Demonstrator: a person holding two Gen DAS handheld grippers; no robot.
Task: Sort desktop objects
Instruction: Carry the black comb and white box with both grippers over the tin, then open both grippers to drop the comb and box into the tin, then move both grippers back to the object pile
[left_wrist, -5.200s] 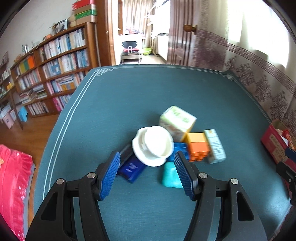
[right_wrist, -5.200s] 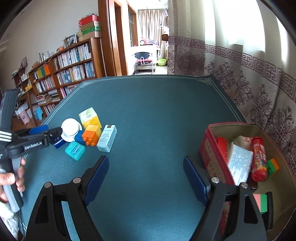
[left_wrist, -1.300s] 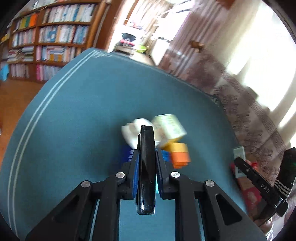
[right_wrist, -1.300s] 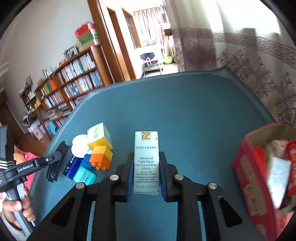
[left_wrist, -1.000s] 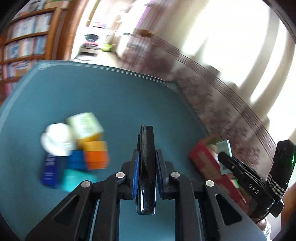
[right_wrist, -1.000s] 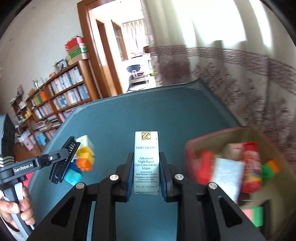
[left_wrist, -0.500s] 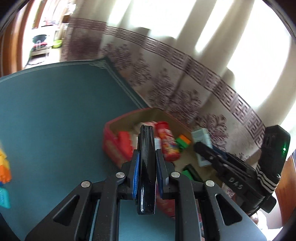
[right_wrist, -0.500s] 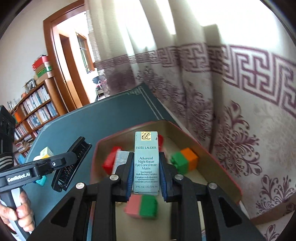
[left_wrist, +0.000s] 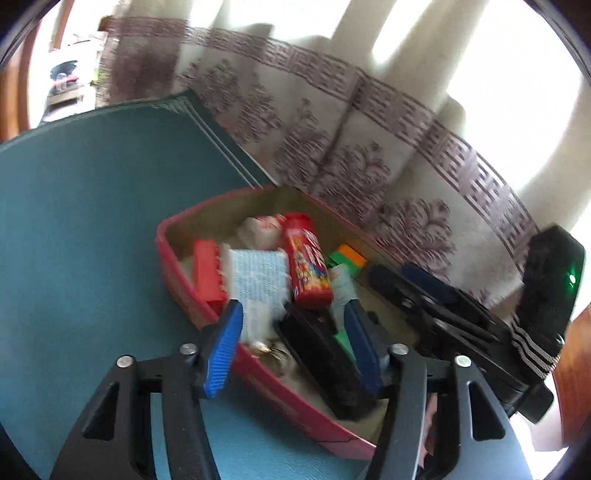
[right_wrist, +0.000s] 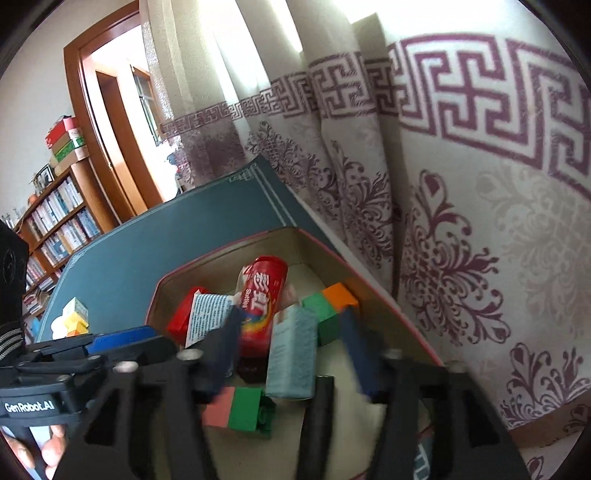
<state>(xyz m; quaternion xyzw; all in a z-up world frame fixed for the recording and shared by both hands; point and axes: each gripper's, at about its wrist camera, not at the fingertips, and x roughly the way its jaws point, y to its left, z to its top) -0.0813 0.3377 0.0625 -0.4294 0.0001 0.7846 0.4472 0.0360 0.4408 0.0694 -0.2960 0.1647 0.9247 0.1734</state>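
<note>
Black comb (left_wrist: 325, 363) — seemingly lengthwise in box (left_wrist: 295, 410)

Motion-blurred black comb (left_wrist: 325, 362) in box (left_wrist: 177, 266)

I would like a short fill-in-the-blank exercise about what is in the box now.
1. The box has a rim coloured ____.
2. The red can lies ____ the box.
3. The orange block is joined to a ____ block.
4. The pale blue carton sits between the right gripper's opening ____.

Missing words: red; inside; green; jaws
</note>
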